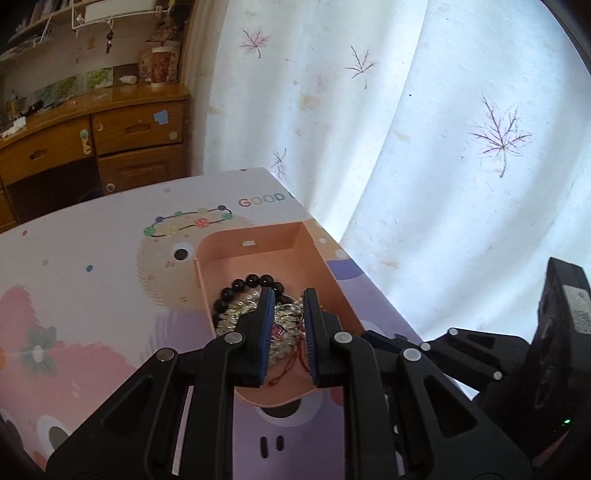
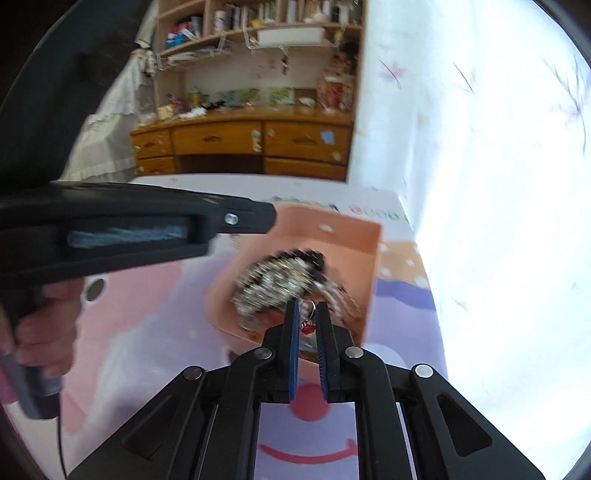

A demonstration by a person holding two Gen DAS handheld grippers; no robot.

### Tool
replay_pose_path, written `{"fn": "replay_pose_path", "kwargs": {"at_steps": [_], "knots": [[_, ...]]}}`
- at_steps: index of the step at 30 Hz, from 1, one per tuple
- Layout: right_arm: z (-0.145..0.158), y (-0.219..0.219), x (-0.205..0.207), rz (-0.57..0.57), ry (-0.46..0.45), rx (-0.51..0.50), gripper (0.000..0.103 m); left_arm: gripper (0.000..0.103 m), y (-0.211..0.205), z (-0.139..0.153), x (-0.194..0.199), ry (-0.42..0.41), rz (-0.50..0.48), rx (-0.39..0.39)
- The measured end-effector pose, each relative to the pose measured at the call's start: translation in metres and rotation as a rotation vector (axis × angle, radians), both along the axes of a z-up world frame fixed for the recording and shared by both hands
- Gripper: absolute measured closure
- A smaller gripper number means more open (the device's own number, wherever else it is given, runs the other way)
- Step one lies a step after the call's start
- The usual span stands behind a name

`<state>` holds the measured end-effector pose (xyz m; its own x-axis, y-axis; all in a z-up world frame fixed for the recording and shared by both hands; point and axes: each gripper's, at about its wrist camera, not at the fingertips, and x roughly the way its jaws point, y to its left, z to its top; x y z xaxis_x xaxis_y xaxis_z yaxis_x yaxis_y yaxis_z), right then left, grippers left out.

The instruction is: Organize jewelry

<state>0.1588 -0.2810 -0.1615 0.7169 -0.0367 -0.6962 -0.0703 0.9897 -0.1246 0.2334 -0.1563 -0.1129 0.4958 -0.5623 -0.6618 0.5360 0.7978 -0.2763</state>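
The silver ring with its red charm looks light, stiff and slippery; the thin band is the best place to pinch it. The left gripper is closed on this ring above the pink box. The right gripper is clamped on the same ring. In the box lie 1 black bead bracelet, silver chains and a red cord

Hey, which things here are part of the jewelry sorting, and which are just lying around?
Part of the job:
pink box
black bead bracelet
silver chain pile
thin silver ring
red-charm piece
colourful bead bracelet
left tongs
right tongs

Just lying about:
wooden desk
leaf-print curtain
wall shelves
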Motion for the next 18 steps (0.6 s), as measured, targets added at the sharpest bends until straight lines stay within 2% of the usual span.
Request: {"fn": "replay_pose_path", "kwargs": {"at_steps": [2,3,4,6,9,10,12,14,15,17,18], "knots": [[-0.002,-0.009,0.002,-0.025,0.004,-0.010,0.068,0.083,-0.002,-0.005,0.002,0.031,0.012,0.004],[-0.004,-0.011,0.002,-0.040,-0.004,-0.019,0.062,0.071,-0.001,-0.006,0.001,0.025,0.044,0.023],[-0.005,-0.014,0.002,-0.055,-0.011,-0.023,0.061,0.057,0.000,-0.008,0.000,0.012,0.081,0.048],[-0.006,-0.016,0.002,-0.070,-0.006,-0.018,0.058,0.047,0.010,-0.010,-0.001,-0.002,0.136,0.088],[-0.008,-0.008,-0.006,-0.101,0.006,-0.014,0.049,0.047,0.038,-0.014,-0.006,0.021,0.195,0.114],[-0.008,-0.004,-0.011,-0.113,0.012,-0.012,0.046,0.046,0.051,-0.016,-0.010,0.047,0.224,0.115],[-0.007,0.007,-0.022,-0.139,0.033,0.003,0.032,0.046,0.079,-0.021,-0.019,0.105,0.271,0.116],[-0.005,0.026,-0.037,-0.168,0.067,0.029,0.028,0.046,0.108,-0.025,-0.034,0.171,0.313,0.135],[-0.003,0.034,-0.045,-0.190,0.093,0.047,0.027,0.047,0.123,-0.027,-0.044,0.206,0.335,0.164],[0.000,0.050,-0.063,-0.260,0.156,0.102,0.027,0.047,0.152,-0.028,-0.066,0.269,0.415,0.304],[0.002,0.058,-0.074,-0.302,0.198,0.126,0.027,0.047,0.167,-0.024,-0.077,0.286,0.438,0.340]]}}
